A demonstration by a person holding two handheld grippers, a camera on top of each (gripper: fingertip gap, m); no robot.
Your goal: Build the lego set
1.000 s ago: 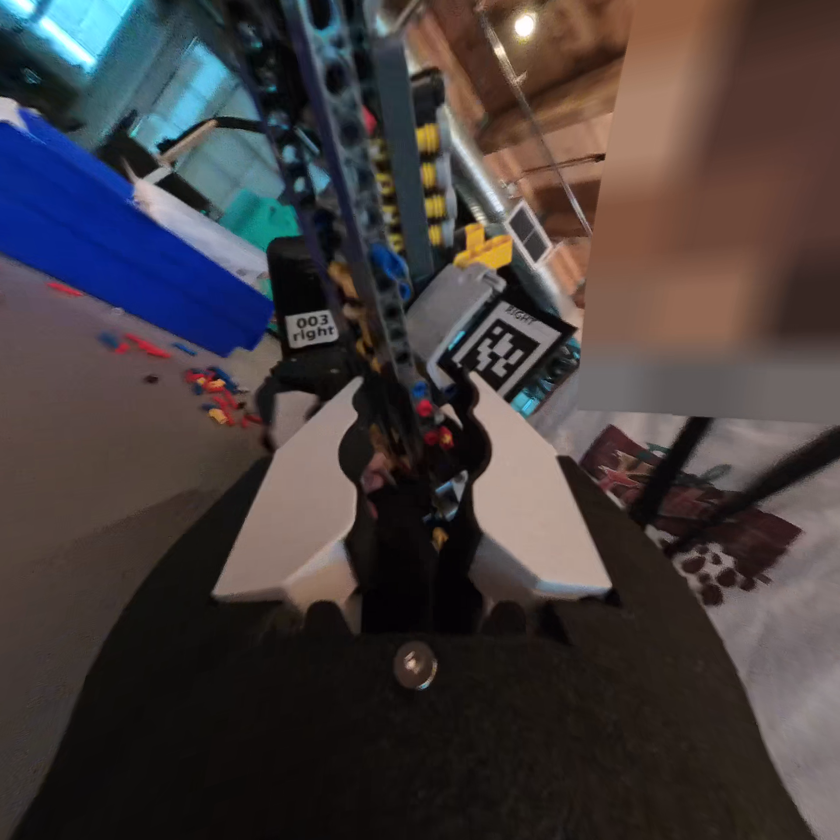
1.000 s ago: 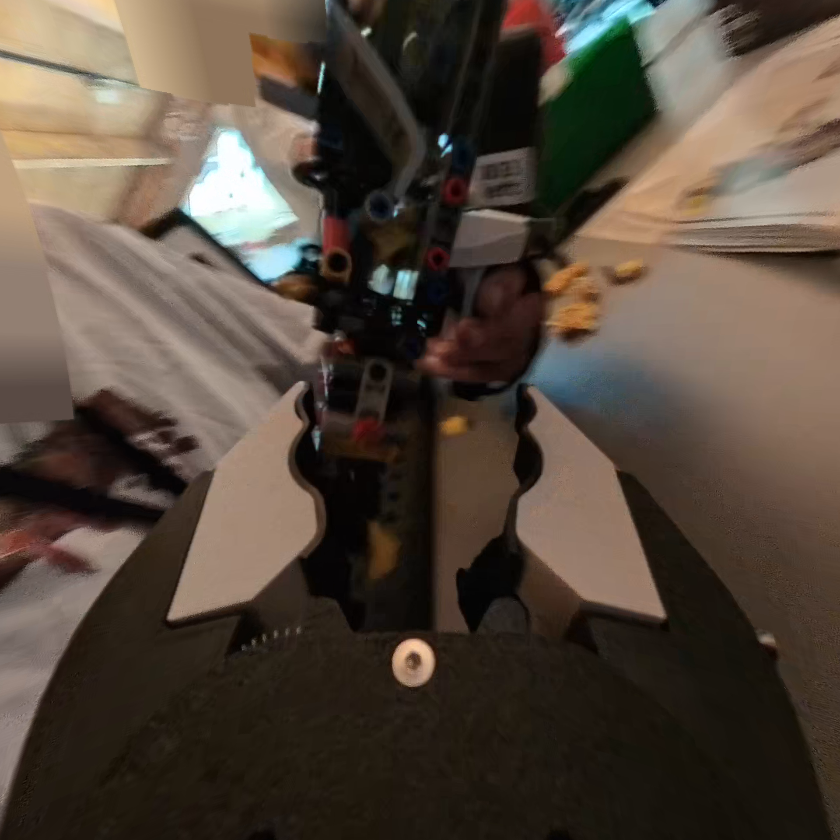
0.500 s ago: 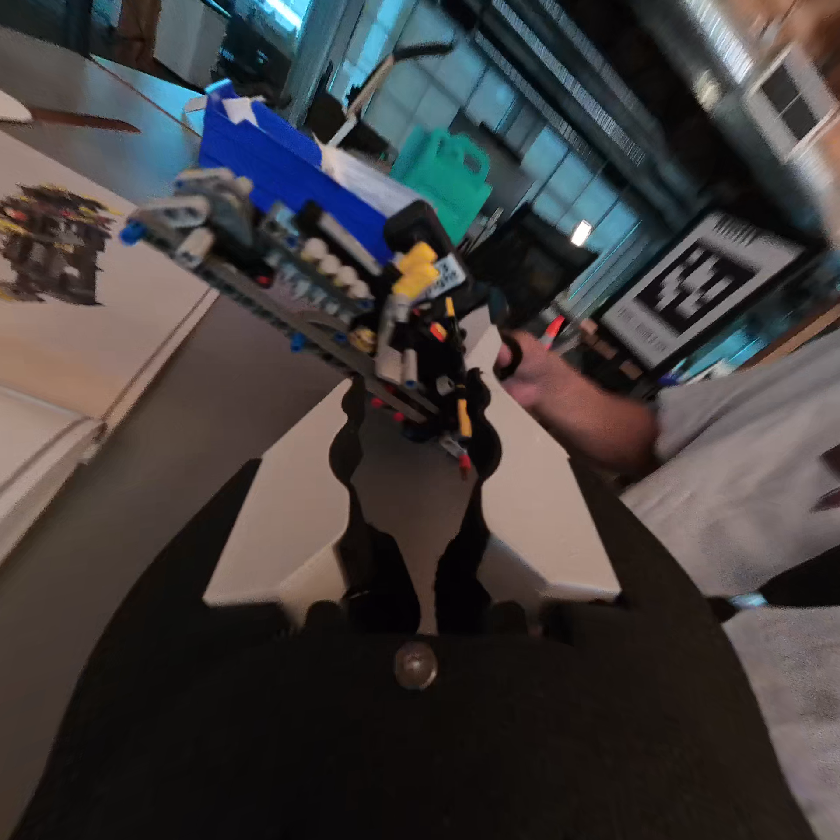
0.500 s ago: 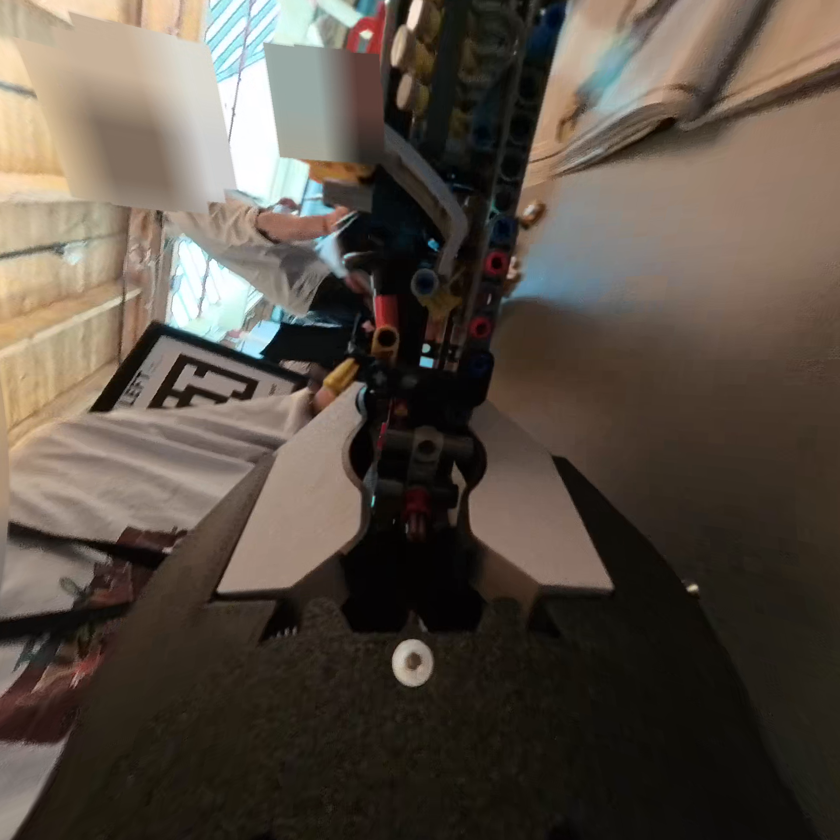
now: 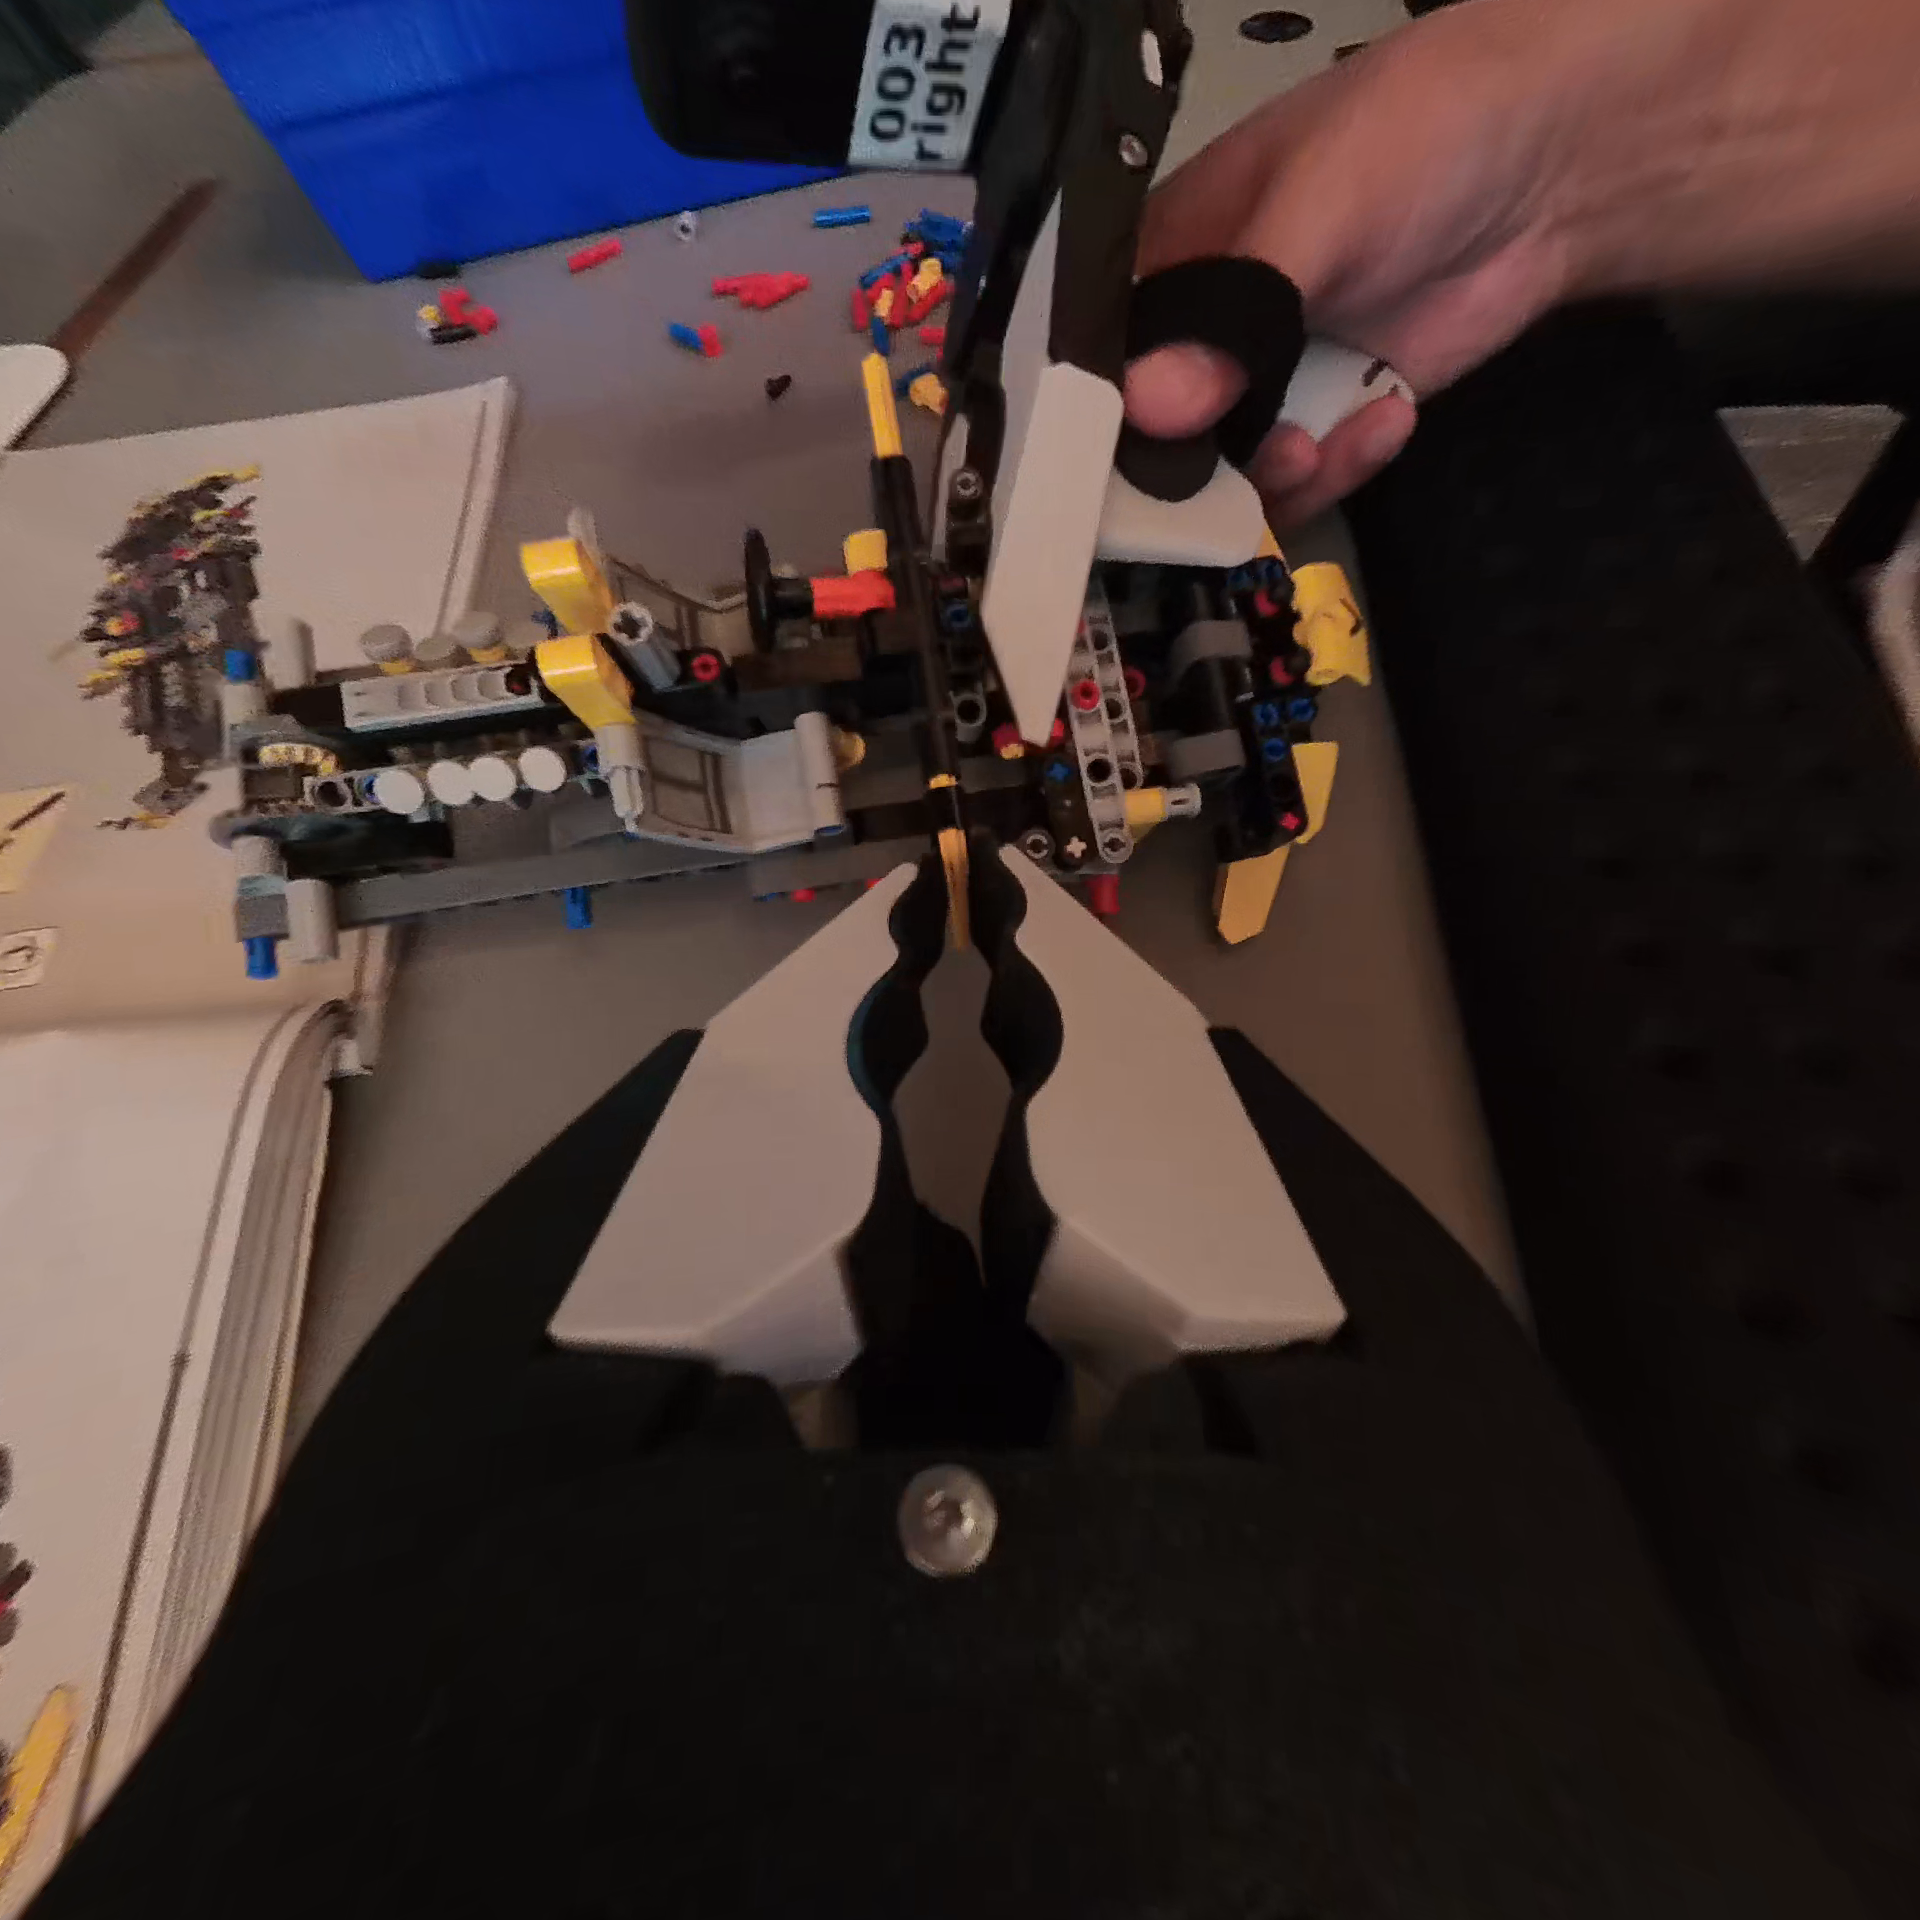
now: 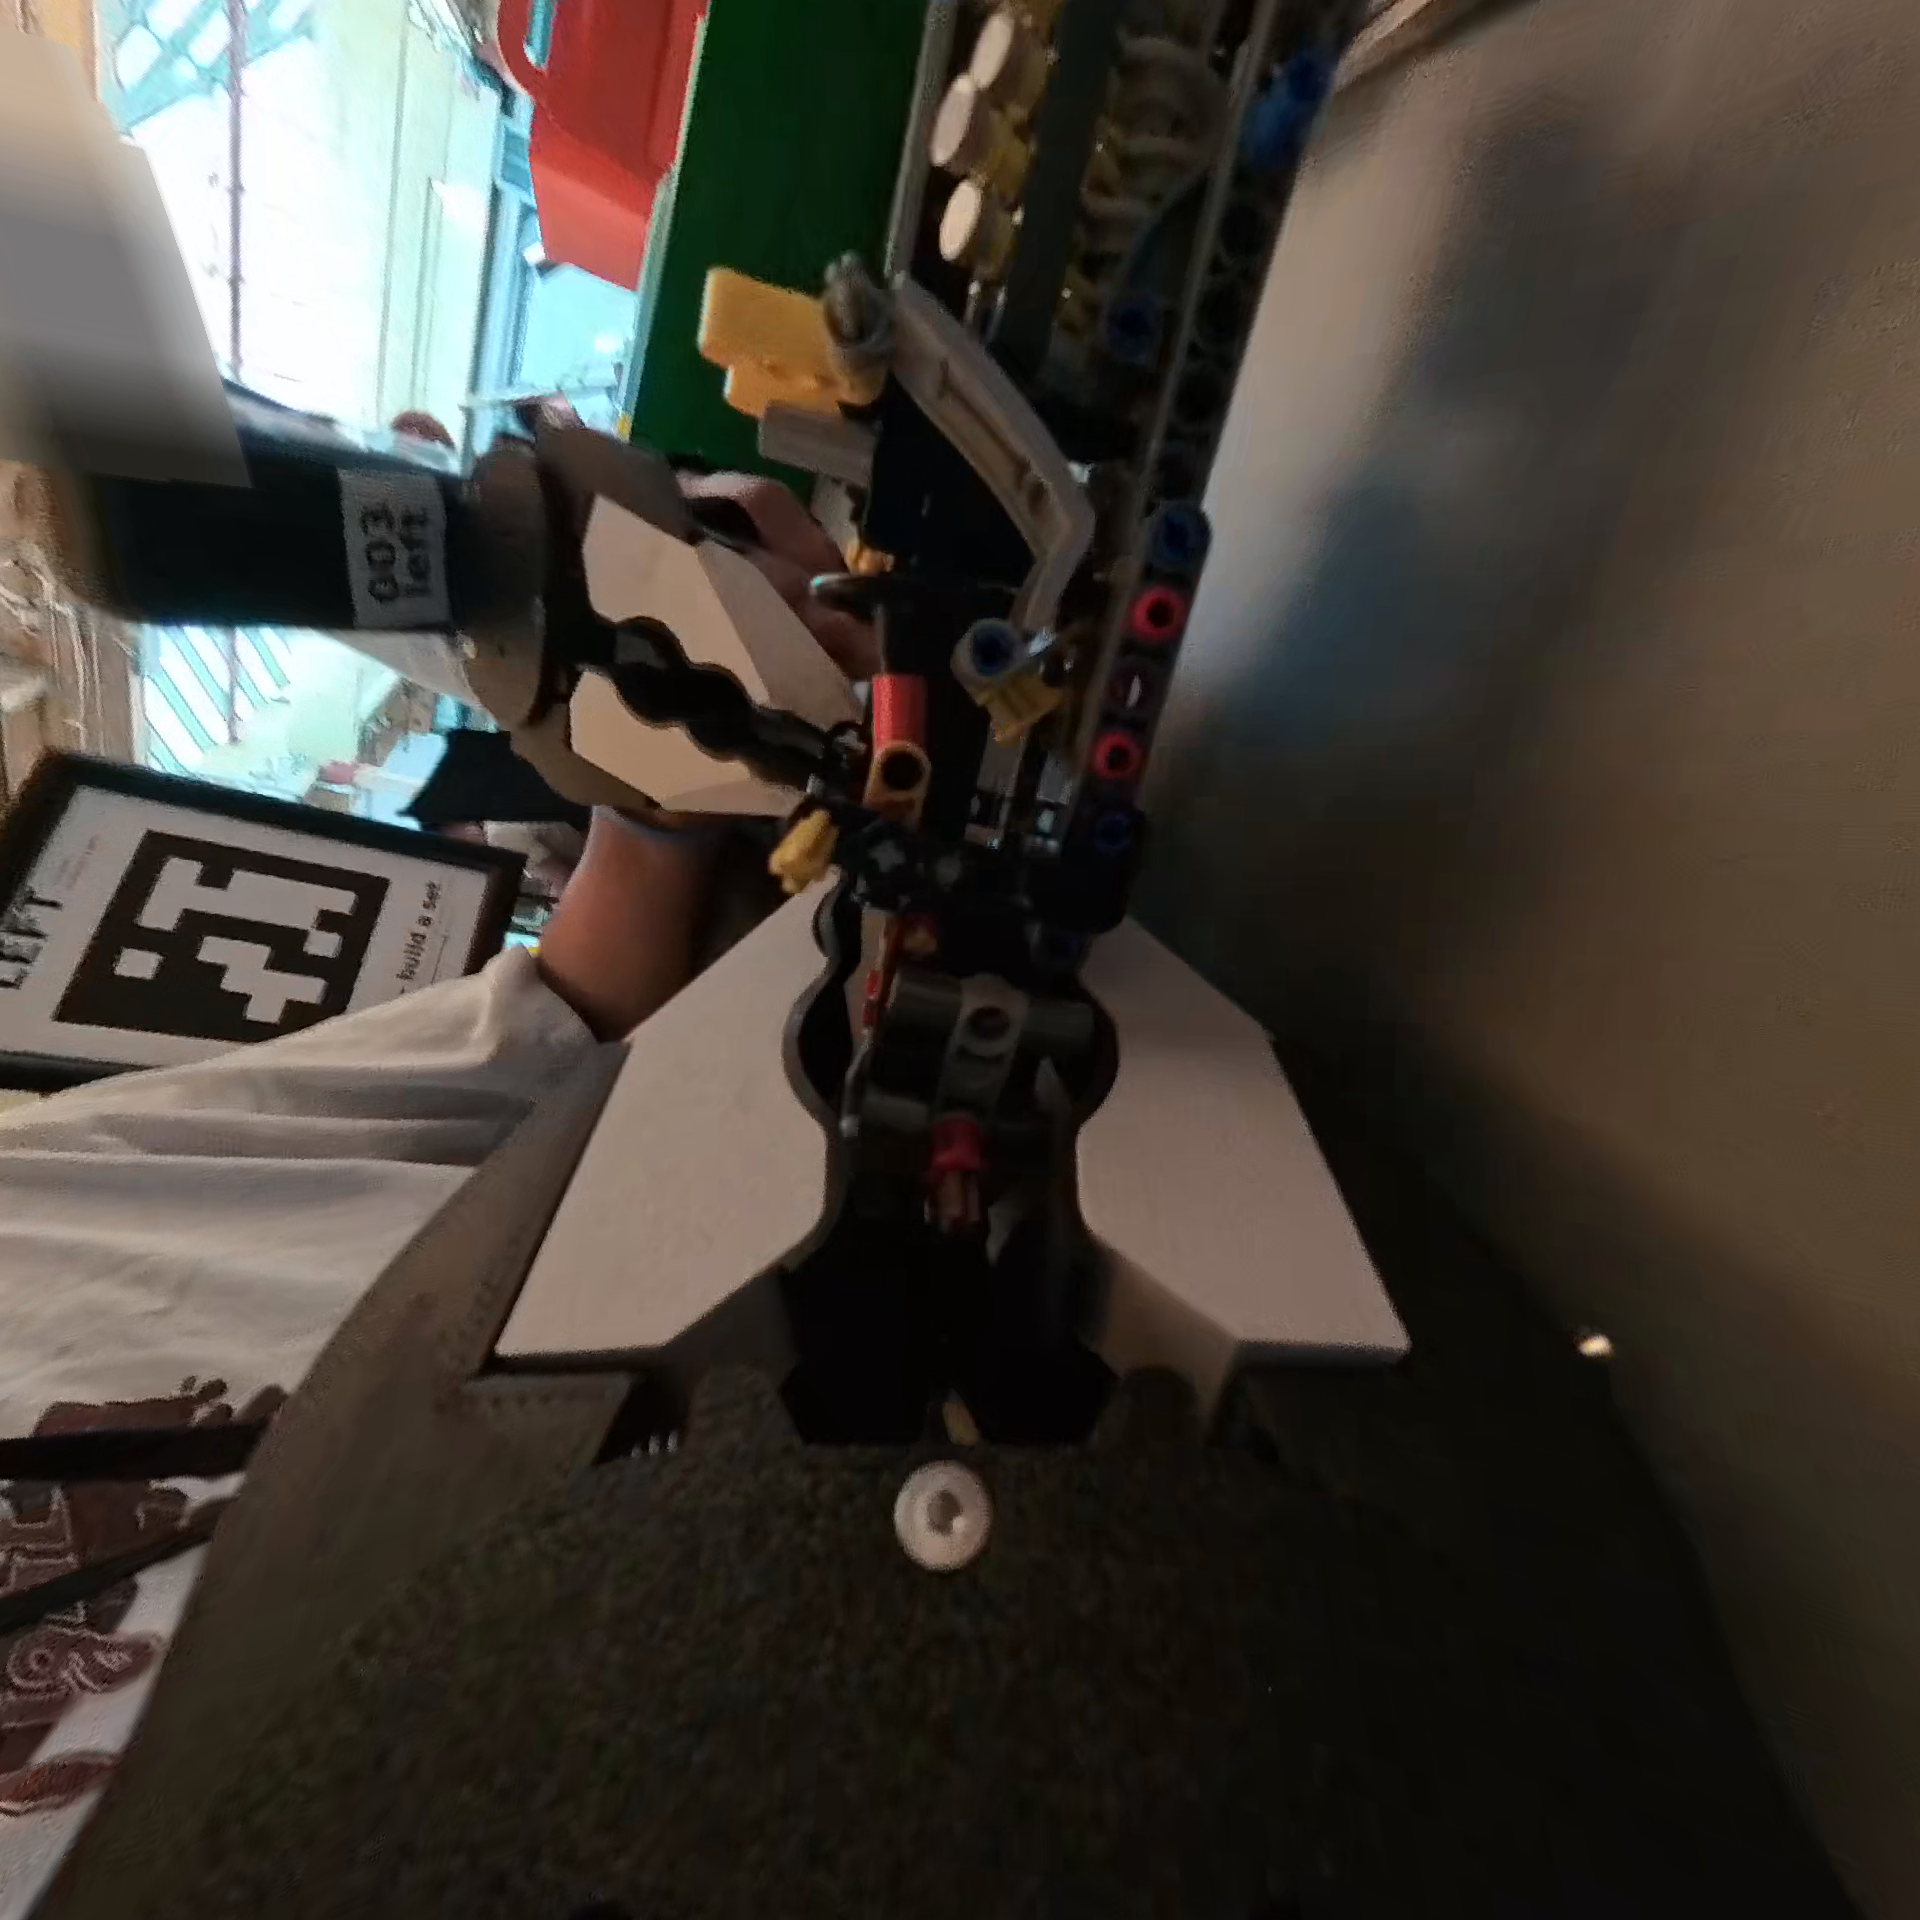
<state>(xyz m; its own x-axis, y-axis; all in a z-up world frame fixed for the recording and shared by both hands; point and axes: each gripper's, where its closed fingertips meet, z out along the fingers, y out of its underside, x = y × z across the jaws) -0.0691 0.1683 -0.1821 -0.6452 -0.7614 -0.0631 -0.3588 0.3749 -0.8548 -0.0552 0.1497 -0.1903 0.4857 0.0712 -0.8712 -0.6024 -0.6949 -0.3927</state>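
The long grey, black and yellow lego model [image 5: 727, 748] lies level just above the table and the booklet. My right gripper [image 6: 961, 935] is shut on the model's dark grey end piece [image 6: 977, 1039]; in the left wrist view it [image 5: 1029, 717] comes down from the top with a hand behind it. My left gripper [image 5: 956, 883] is shut on the lower yellow end of a thin black-and-yellow rod [image 5: 914, 582] that crosses the model. In the right wrist view the left gripper [image 6: 831, 748] pinches at the model's side.
An open instruction booklet [image 5: 260, 540] lies at the left under the model. Loose red, blue and yellow pieces [image 5: 894, 291] are scattered behind it, in front of a blue bin [image 5: 468, 125]. A black-and-white marker board [image 6: 239, 935] and a person's white shirt [image 6: 260, 1195] are at the left. The tips of both grippers are at nearly the same place.
My right gripper went from open to shut on the model's end. The model swung from upright in the air to level over the table. My left gripper now pinches the thin rod.
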